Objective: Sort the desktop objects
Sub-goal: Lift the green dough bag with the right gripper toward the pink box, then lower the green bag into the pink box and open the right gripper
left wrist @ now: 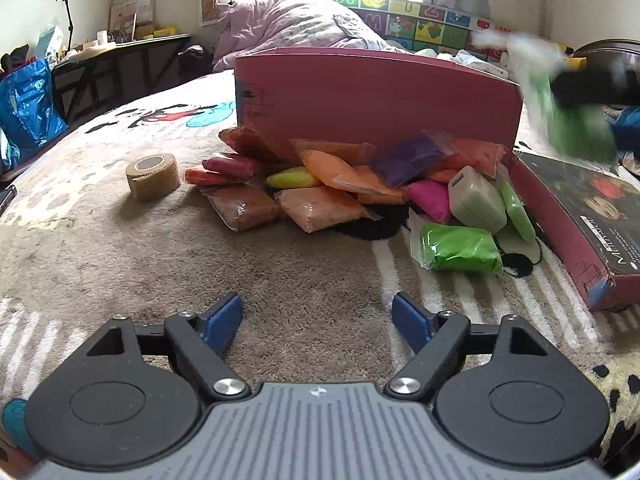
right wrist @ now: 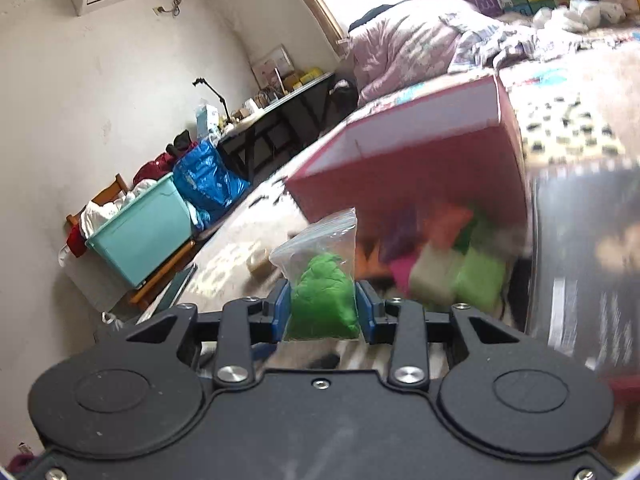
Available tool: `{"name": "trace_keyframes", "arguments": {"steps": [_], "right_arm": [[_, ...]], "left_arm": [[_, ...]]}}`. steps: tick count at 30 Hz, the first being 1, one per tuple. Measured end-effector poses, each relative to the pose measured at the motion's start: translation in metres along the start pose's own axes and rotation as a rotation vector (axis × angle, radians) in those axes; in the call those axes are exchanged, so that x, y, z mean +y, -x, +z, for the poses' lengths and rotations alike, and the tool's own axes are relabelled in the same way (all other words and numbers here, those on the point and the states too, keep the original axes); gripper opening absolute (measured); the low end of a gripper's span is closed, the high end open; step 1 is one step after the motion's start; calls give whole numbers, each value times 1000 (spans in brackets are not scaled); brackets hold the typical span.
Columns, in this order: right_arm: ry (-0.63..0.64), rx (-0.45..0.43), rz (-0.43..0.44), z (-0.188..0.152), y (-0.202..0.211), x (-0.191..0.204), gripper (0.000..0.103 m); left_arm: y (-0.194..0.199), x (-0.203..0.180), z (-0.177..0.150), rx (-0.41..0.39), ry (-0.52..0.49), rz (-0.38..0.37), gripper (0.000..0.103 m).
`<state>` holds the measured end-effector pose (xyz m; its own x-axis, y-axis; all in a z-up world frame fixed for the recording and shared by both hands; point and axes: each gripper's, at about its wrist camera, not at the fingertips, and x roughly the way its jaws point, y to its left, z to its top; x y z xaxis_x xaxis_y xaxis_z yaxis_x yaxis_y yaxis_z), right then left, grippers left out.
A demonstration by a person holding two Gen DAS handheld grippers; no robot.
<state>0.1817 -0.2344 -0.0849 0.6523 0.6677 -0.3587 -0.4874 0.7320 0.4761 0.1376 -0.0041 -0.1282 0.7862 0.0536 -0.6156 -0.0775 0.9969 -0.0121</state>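
Note:
A pile of bagged clay lumps [left wrist: 344,184] in orange, purple, pink, yellow, brown and green lies on the bed blanket in front of an open pink box [left wrist: 376,96]. A white charger [left wrist: 476,200] and a bright green bag [left wrist: 460,248] lie at the pile's right. My left gripper [left wrist: 318,322] is open and empty, low over the blanket before the pile. My right gripper [right wrist: 322,310] is shut on a clear bag of green clay [right wrist: 324,300], held in the air; it shows blurred in the left wrist view [left wrist: 568,120] beside the pink box [right wrist: 408,160].
A tan tape roll [left wrist: 153,175] sits left of the pile. The pink box lid [left wrist: 580,224] with a dark printed face lies at the right. A rumpled duvet [left wrist: 288,28] lies behind. A desk [left wrist: 120,60], blue bag [left wrist: 28,108] and teal bin [right wrist: 140,232] stand beside the bed.

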Motion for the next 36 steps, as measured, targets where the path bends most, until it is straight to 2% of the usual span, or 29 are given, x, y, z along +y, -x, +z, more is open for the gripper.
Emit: {"name": "trace_keyframes", "arguments": {"steps": [9, 14, 18, 24, 30, 36], "right_arm": [[59, -77, -47, 71, -6, -1, 35], [78, -86, -87, 95, -21, -3, 35], [96, -75, -127, 110, -41, -3, 35], [128, -47, -204, 123, -72, -9, 35], [135, -20, -301, 122, -102, -23, 35], [135, 58, -399, 112, -121, -36, 38]], "left_arm": [[-1, 0, -1, -1, 2, -6, 86], [-2, 1, 0, 2, 7, -14, 88], [-4, -1, 1, 8, 8, -22, 94], [-8, -5, 3, 20, 12, -19, 102], [-11, -7, 6, 27, 15, -13, 102], [-11, -8, 5, 27, 12, -13, 102]]}}
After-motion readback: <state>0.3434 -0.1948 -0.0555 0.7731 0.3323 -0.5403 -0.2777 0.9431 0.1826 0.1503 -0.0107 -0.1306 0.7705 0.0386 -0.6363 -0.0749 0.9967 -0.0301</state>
